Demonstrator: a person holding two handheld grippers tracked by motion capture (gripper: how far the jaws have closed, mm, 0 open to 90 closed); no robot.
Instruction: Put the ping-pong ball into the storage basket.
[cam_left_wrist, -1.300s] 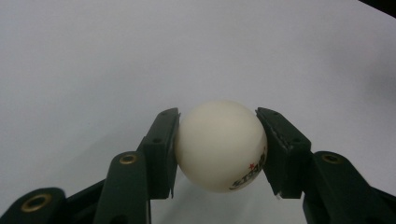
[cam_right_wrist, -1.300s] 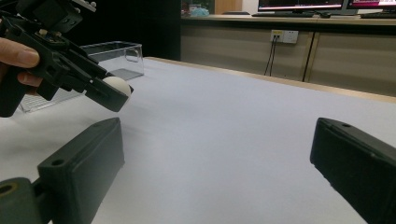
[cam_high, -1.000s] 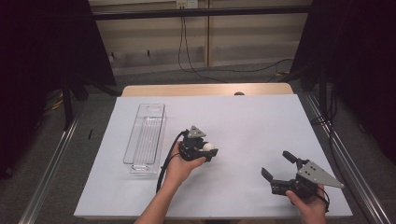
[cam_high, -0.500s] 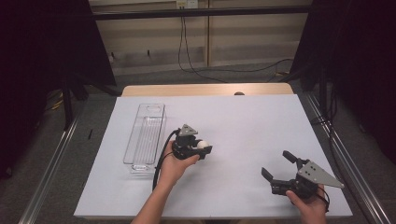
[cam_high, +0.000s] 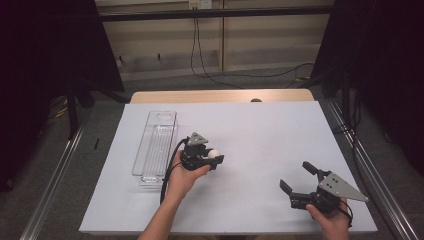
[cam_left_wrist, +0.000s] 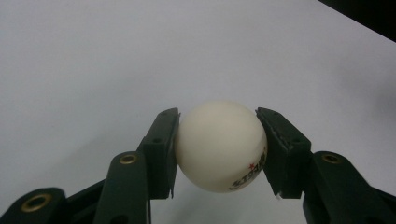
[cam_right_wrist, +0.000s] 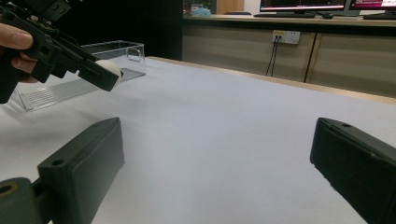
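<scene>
My left gripper (cam_high: 214, 157) is shut on a white ping-pong ball (cam_high: 213, 153), held just right of a clear plastic tray (cam_high: 156, 142). In the left gripper view the ball (cam_left_wrist: 220, 145) sits squeezed between both jaws and bears a red star and printed letters. My right gripper (cam_high: 296, 178) rests open at the table's front right, nothing between its jaws. The right gripper view has its wide-apart fingers (cam_right_wrist: 81, 158) low over the sheet, with the ball (cam_right_wrist: 110, 67) in the other gripper at the upper left and the tray (cam_right_wrist: 84, 70) behind it.
A white sheet (cam_high: 260, 135) covers the table, with a wooden edge (cam_high: 220, 96) at the back. Metal rails (cam_high: 50, 175) run along both sides. Cables (cam_high: 210, 55) hang on the far wall and dark curtains stand on either side.
My left hand has carried the ball leftward and slightly nearer, closer to the tray. The right gripper has stayed in place.
</scene>
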